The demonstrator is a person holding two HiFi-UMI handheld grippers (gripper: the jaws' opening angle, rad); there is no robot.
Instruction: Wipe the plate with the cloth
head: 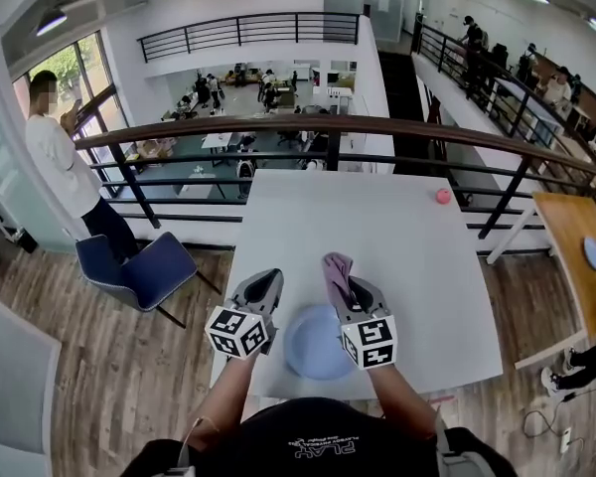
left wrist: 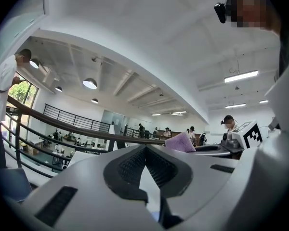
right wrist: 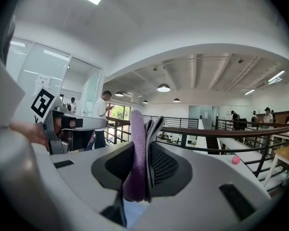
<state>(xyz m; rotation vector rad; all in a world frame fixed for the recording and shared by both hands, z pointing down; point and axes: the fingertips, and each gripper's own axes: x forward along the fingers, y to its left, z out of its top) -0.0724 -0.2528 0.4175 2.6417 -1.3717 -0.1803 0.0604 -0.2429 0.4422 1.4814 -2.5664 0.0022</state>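
Step in hand: cloth secured, wiping not yet begun. The right gripper (head: 351, 292) is clamped on the folded purple cloth (head: 335, 268). In the right gripper view the cloth stands upright between the jaws and sticks out past their tips. The left gripper (head: 264, 286) has its jaws closed together with nothing between them, as its own view shows.

The blue plate (head: 313, 344) lies flat on the white tabletop (head: 377, 227) at the near edge. In the head view it sits between the two grippers and lower in frame, its right rim hidden behind the right gripper's marker cube. Neither gripper touches it. Both point roughly level, out toward the railing, and appear to be held above the tabletop. A pink ball (head: 443, 196) rests well apart near the far right corner and plays no part.

Judgement: the task is at an early stage. The next move calls for tipping the right gripper downward so the free end of the cloth meets the plate's face. The plate is unrestrained and may slide under the stroke, so the left gripper would do well to steady its rim.
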